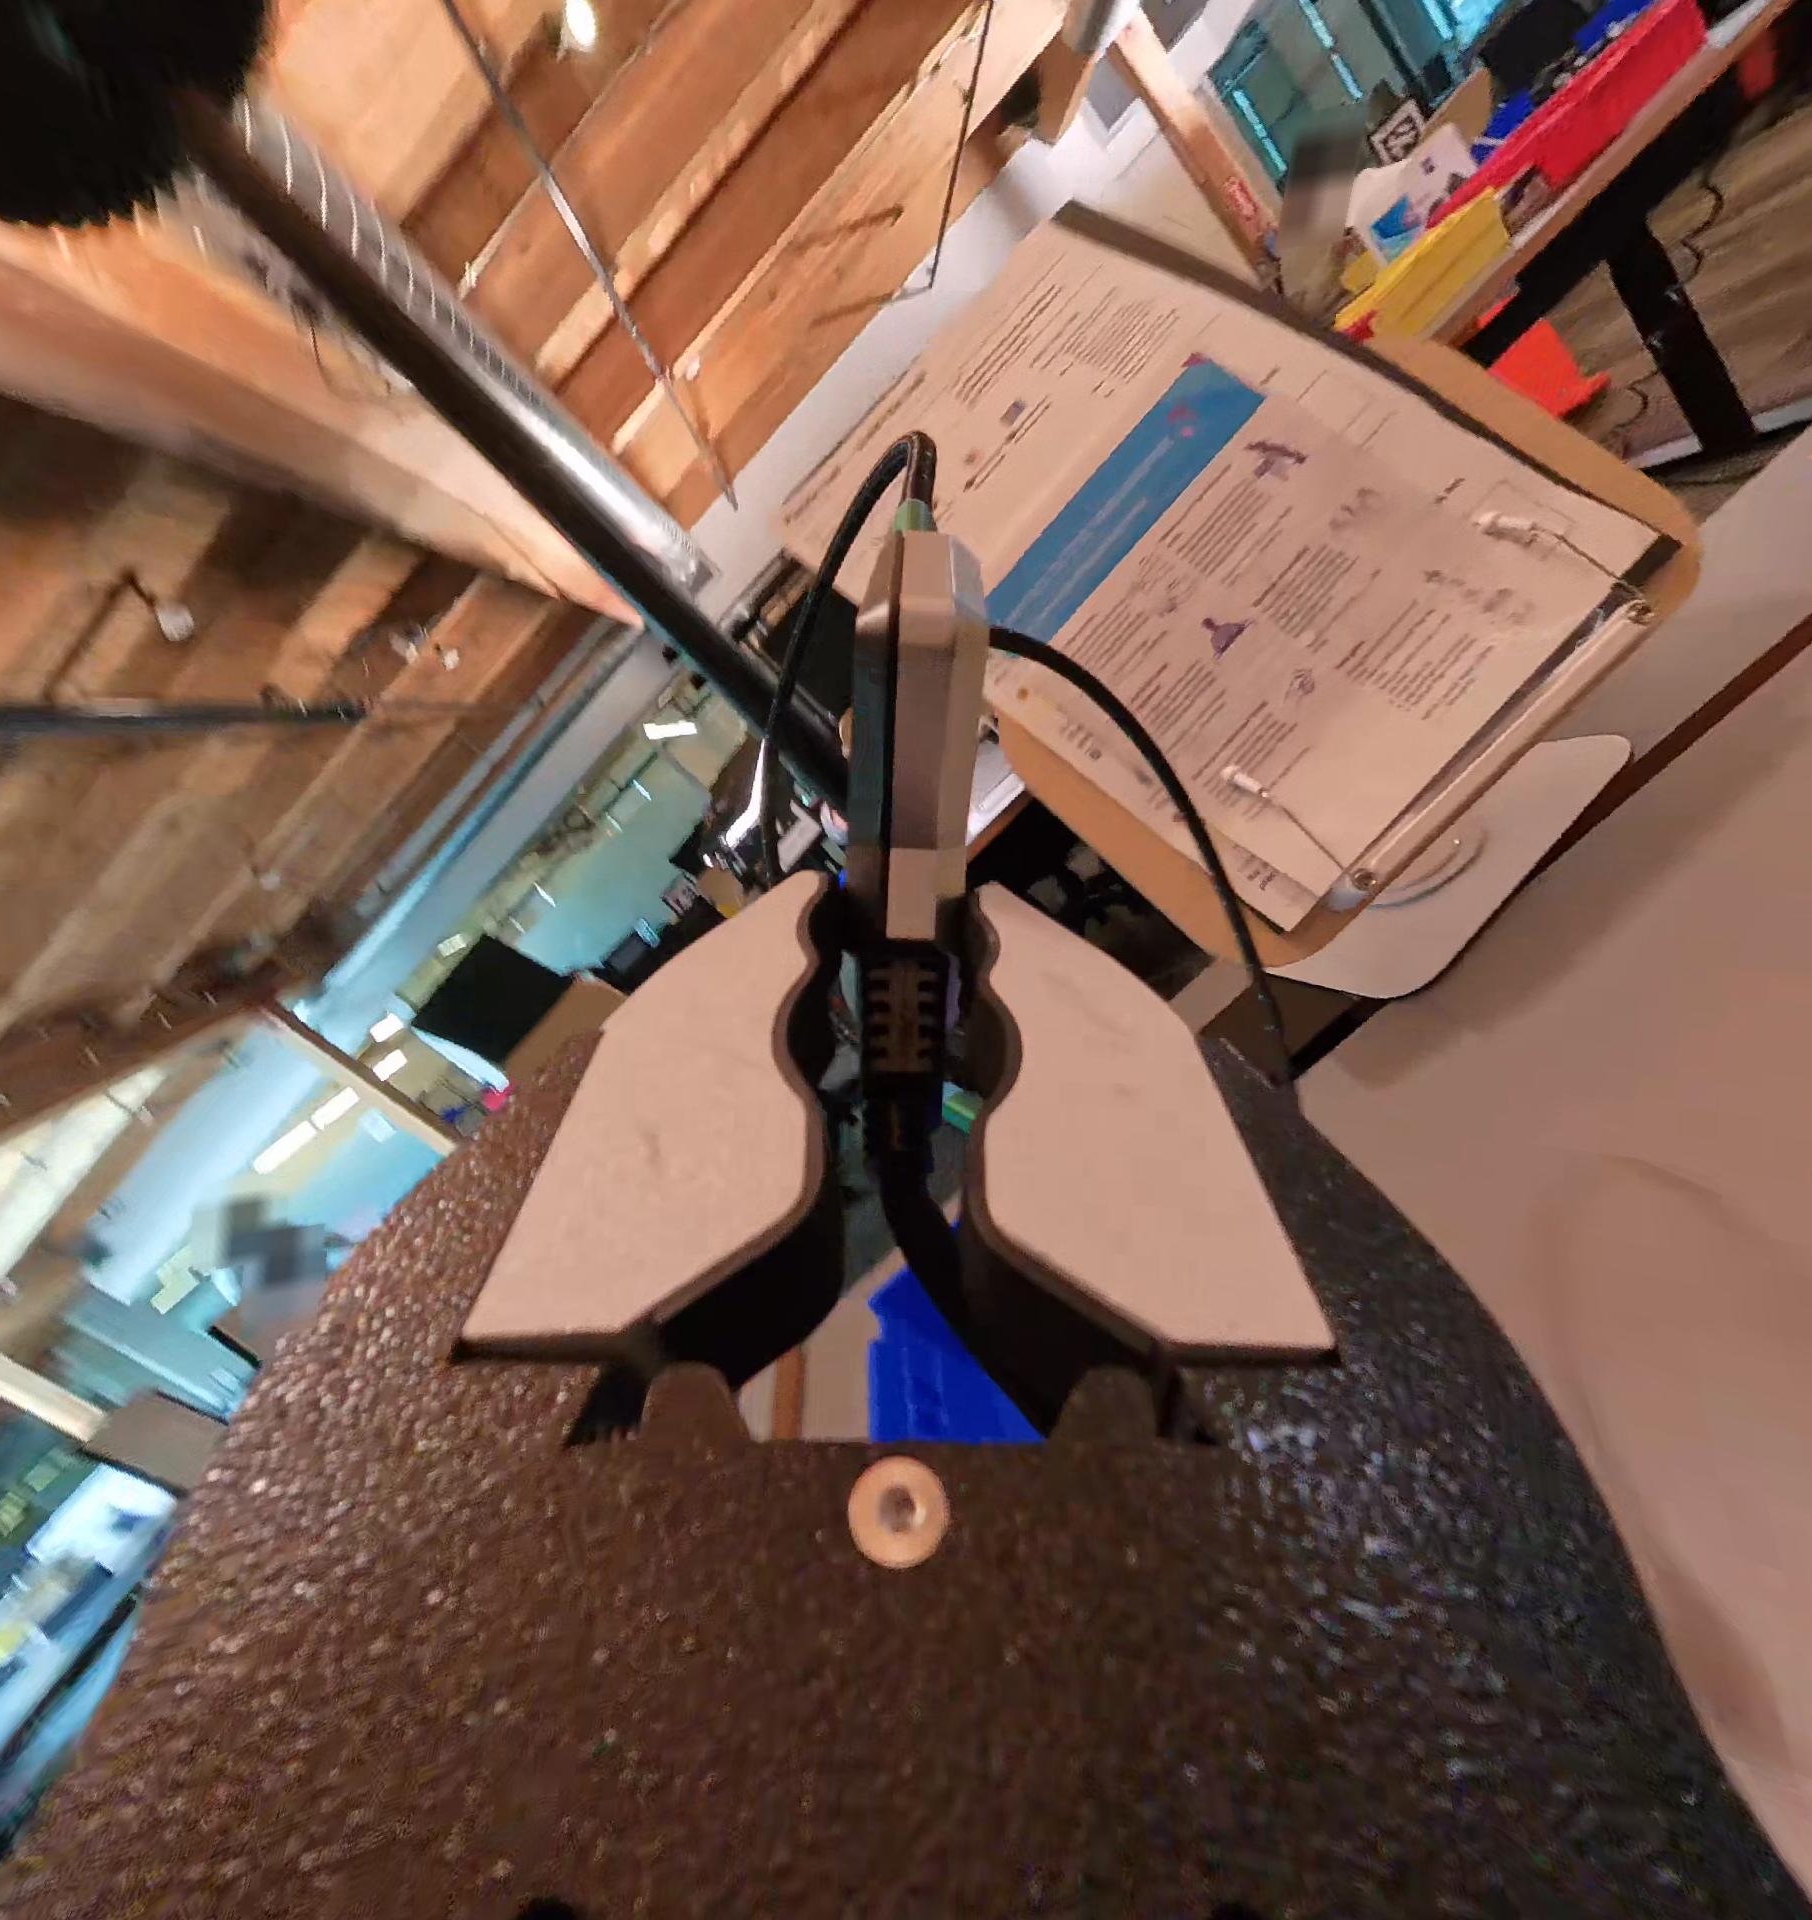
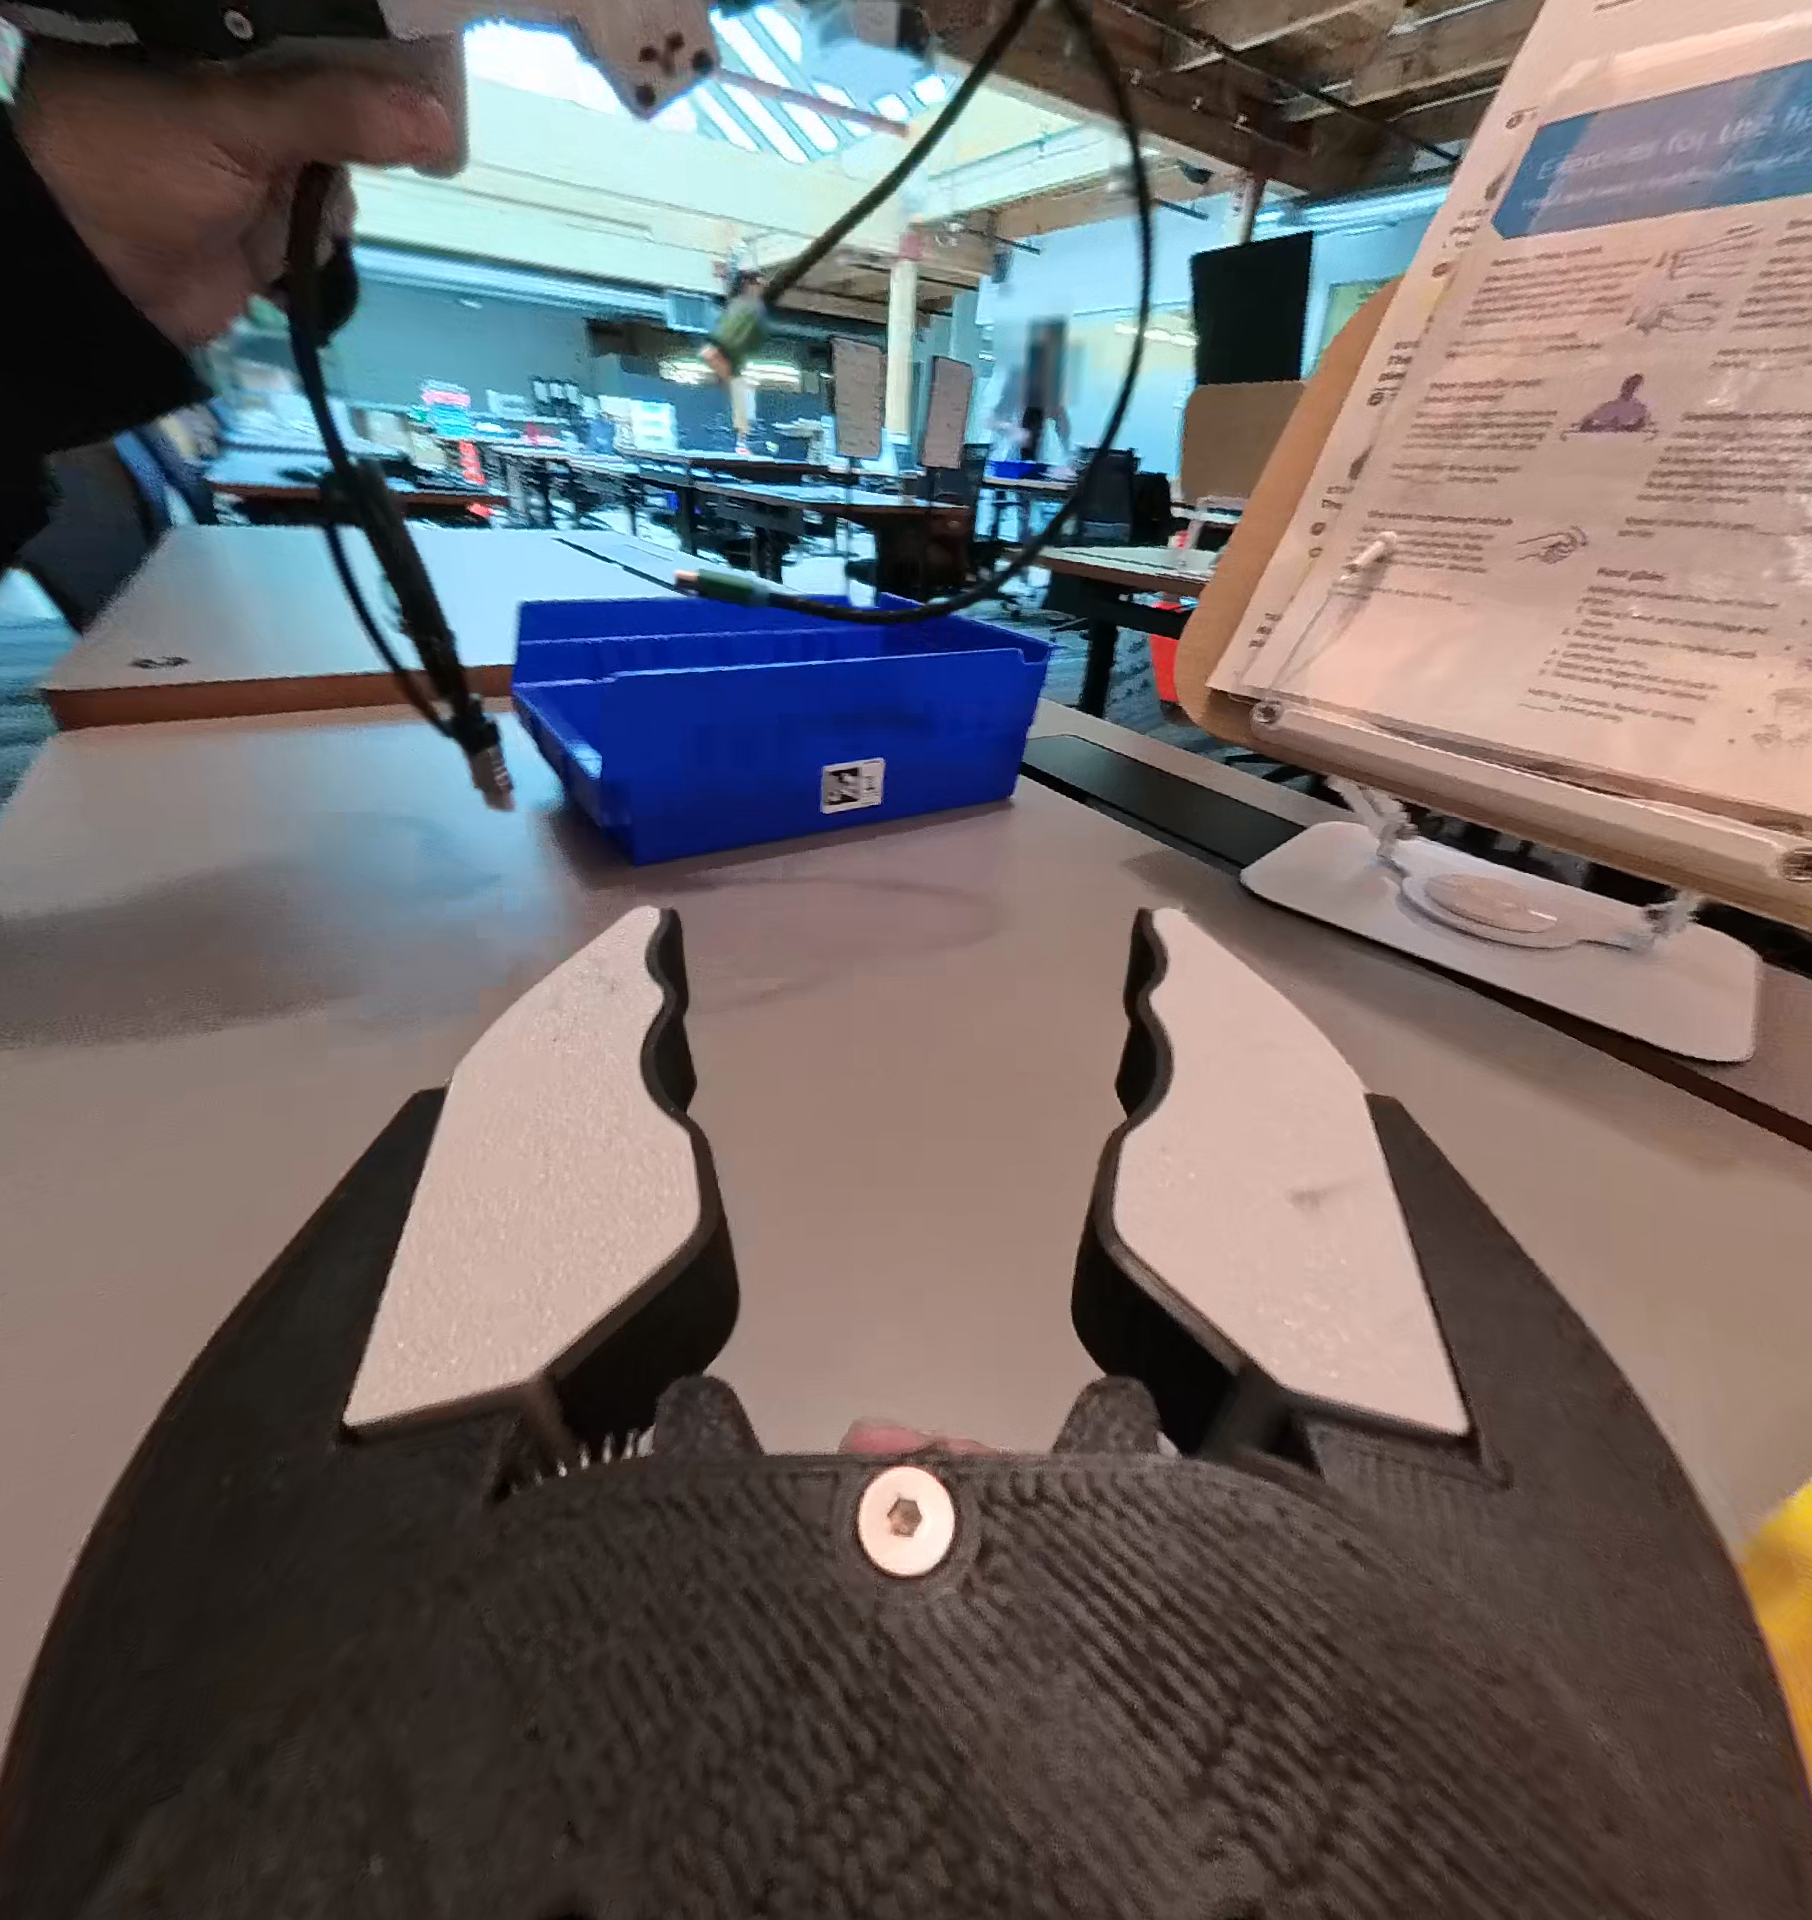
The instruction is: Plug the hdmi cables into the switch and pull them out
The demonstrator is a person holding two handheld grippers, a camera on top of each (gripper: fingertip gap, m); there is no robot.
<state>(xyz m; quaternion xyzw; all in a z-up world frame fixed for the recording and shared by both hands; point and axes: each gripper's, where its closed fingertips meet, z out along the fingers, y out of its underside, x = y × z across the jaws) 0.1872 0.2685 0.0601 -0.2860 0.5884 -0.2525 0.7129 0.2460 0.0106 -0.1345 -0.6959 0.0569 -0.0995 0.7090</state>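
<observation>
Left wrist view shows the left tongs closed narrowly on the grey switch, held up in the air with one black hdmi cable plugged into its near end, running back between the fingers. Thinner black cables leave the switch's far end. Behind the switch stands a document stand with printed sheets. Right wrist view: the right tongs spread wide, holding nothing, above the grey surface. Below the switch, loose cable plugs dangle beside a blue bin.
</observation>
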